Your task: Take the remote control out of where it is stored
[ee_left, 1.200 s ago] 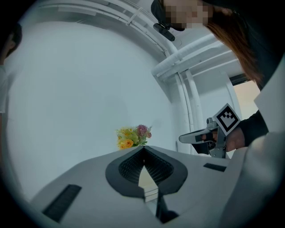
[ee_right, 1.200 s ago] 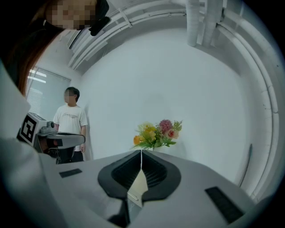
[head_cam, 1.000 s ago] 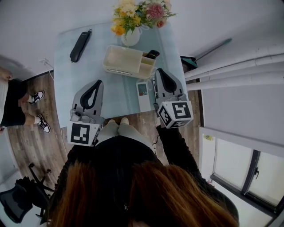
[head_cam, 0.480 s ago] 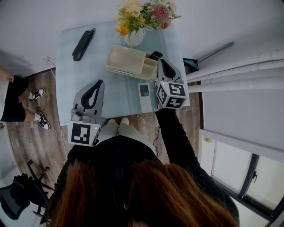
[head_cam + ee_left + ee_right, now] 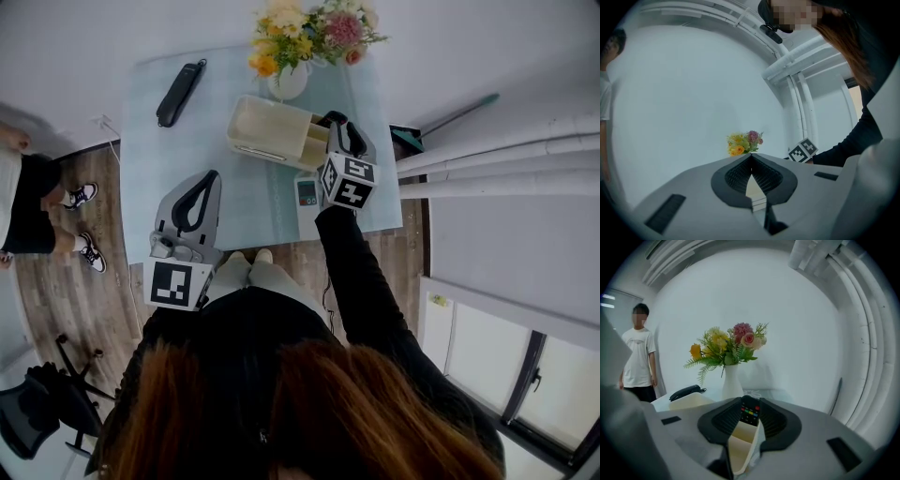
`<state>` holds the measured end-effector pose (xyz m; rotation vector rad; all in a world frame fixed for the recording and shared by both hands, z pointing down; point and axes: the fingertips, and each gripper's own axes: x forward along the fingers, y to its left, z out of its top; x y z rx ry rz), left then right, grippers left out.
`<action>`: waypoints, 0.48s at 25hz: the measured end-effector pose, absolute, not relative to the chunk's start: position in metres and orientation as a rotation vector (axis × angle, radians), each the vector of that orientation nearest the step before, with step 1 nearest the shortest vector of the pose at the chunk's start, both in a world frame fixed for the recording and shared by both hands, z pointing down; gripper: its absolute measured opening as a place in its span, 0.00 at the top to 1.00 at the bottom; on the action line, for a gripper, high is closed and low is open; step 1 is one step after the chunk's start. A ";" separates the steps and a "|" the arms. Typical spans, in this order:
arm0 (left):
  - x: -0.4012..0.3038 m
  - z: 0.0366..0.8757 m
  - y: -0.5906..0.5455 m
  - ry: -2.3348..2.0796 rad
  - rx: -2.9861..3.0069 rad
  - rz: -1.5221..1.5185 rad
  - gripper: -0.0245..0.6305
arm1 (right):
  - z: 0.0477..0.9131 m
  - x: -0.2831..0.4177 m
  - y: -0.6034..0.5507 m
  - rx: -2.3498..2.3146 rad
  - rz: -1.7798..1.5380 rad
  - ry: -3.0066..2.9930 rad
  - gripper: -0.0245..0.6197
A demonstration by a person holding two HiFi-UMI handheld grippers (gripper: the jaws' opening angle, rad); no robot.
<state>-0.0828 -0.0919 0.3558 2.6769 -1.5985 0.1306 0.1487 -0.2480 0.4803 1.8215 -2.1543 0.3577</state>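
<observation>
The right gripper's (image 5: 750,401) jaws have just been opening and stand a little apart, one on each side of the black remote control (image 5: 749,414), not clamped on it. The remote stands upright in the narrow end compartment of a cream organiser box (image 5: 267,136). The left gripper's (image 5: 751,157) jaws are closed, tip to tip, with nothing between them, above the near table edge. Beside the right gripper a white controller (image 5: 307,195) lies flat on the pale blue table (image 5: 187,150). Behind the box is a white vase (image 5: 291,80) of flowers (image 5: 309,28). A black handset (image 5: 181,92) lies at the far left. A person (image 5: 640,357) stands beyond the table.
</observation>
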 end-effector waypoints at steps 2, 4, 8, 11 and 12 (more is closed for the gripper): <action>-0.084 0.356 -0.092 -1.604 2.672 0.134 0.96 | 0.489 0.151 -0.251 1.858 0.397 -2.120 0.73; -0.086 0.357 -0.092 -1.613 2.666 0.137 0.96 | 0.498 0.149 -0.255 1.877 0.439 -2.096 0.67; -0.089 0.358 -0.091 -1.626 2.655 0.145 0.96 | 0.513 0.147 -0.263 1.911 0.495 -2.056 0.61; -0.093 0.360 -0.089 -1.638 2.649 0.156 0.96 | 0.520 0.147 -0.270 1.944 0.514 -2.029 0.61; -0.094 0.360 -0.088 -1.643 2.646 0.161 0.96 | 0.521 0.147 -0.272 1.952 0.520 -2.025 0.61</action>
